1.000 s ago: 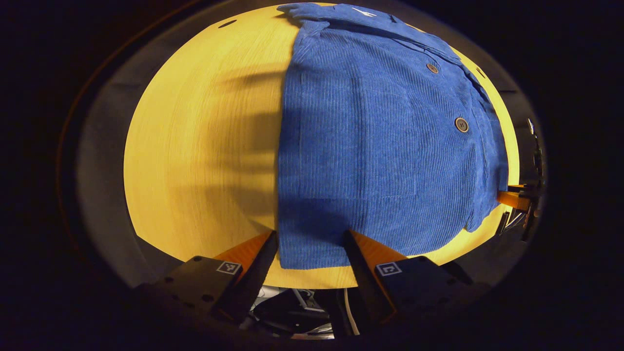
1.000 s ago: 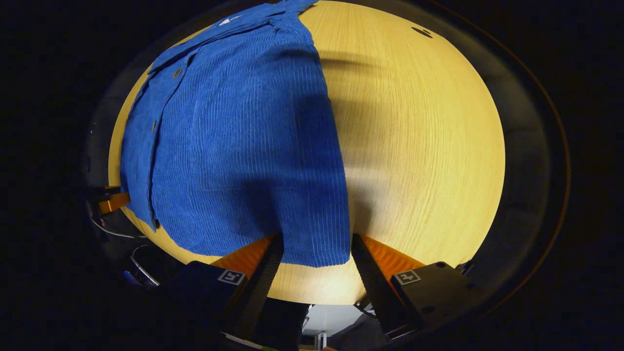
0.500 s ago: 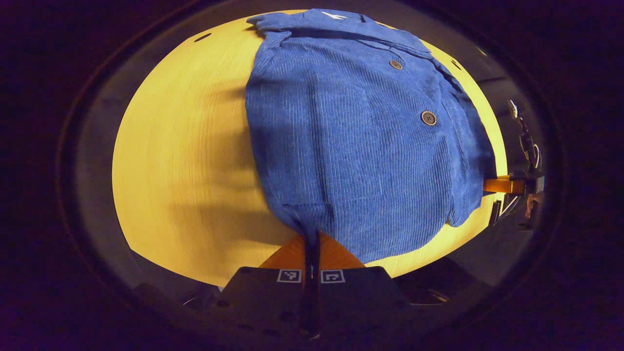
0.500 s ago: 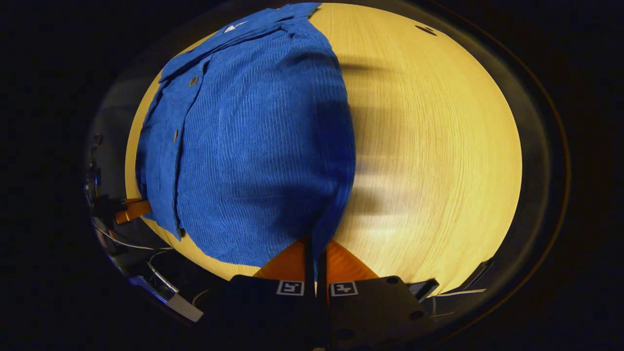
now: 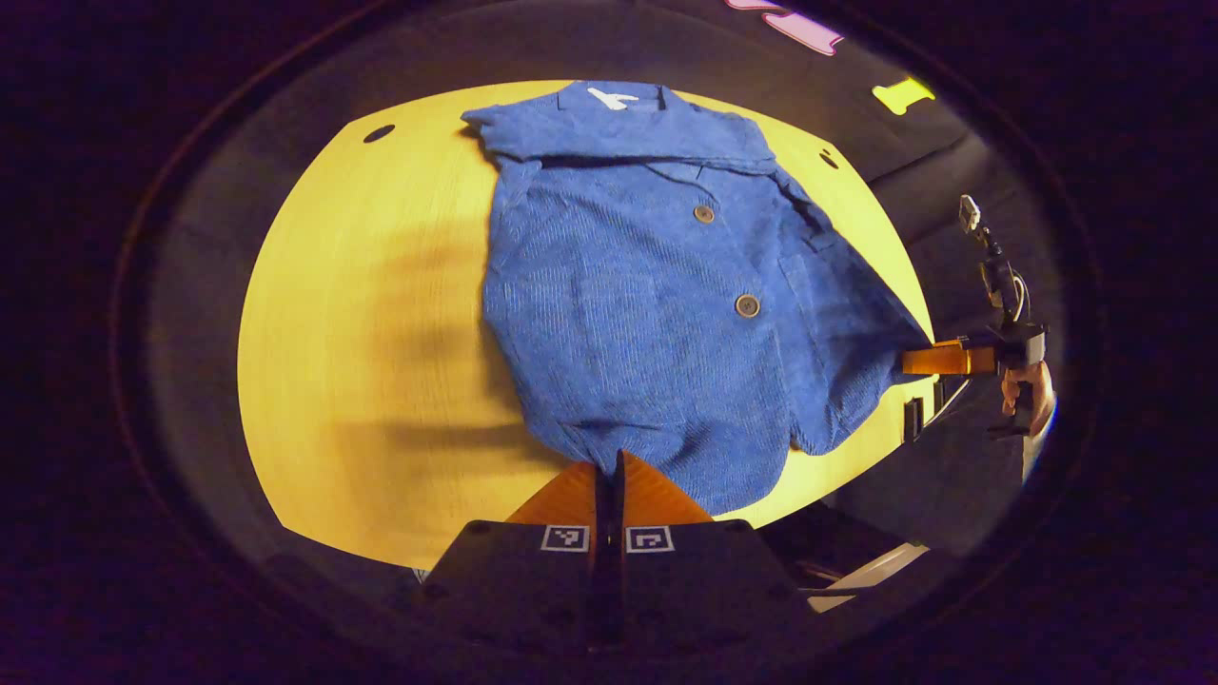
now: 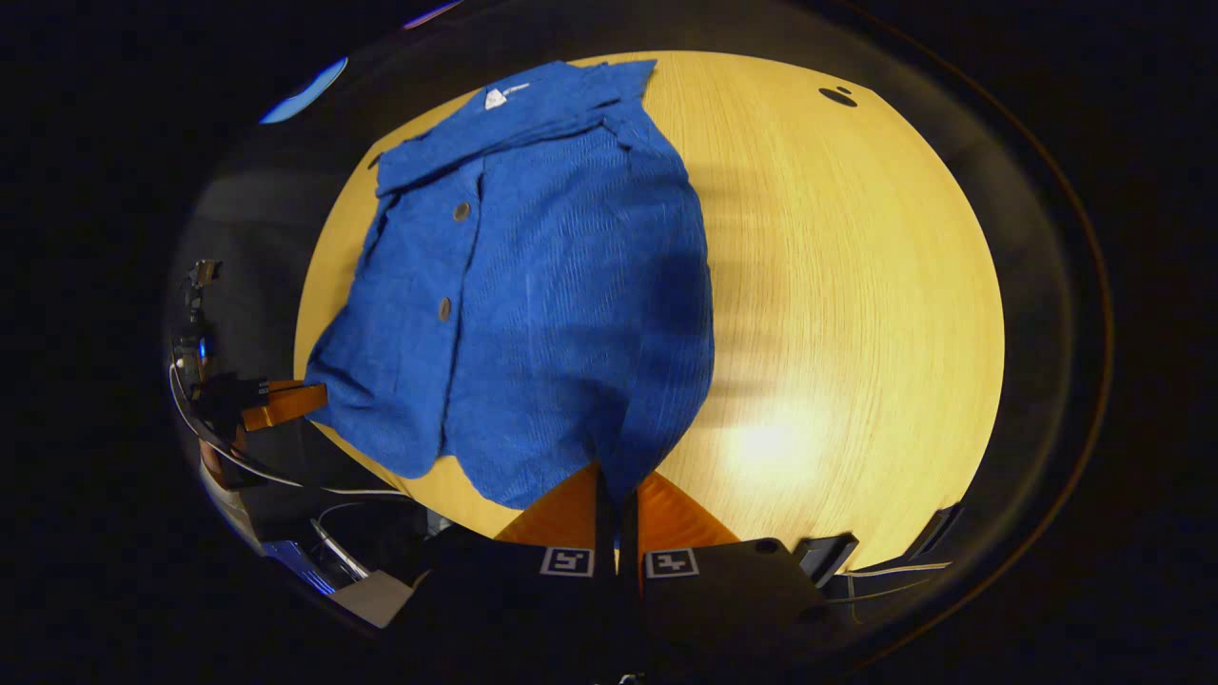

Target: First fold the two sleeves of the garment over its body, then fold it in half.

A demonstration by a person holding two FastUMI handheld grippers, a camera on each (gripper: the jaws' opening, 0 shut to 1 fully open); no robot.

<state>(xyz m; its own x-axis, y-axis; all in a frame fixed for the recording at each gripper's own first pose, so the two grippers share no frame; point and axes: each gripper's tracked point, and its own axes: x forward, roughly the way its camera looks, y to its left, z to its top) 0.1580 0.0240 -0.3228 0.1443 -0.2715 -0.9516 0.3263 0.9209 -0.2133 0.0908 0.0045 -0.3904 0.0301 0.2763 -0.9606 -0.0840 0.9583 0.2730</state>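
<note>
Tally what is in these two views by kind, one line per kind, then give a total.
Blue garment: 1
Buttons showing on the garment: 2, the upper button and the lower button
Tools: 2, the left tool and the right tool, each shut on the garment's hem
Wooden table: 1
Total: 6

Dark gripper bodies (image 5: 609, 571), square black-and-white marker tags, trailing cables (image 6: 285, 476).

Your shirt (image 5: 657, 314) is ribbed corduroy cloth, matt, with dull round buttons (image 5: 747, 305); the table (image 6: 856, 285) under it is smooth, light wood-grain, faintly glossy at lower centre.
</note>
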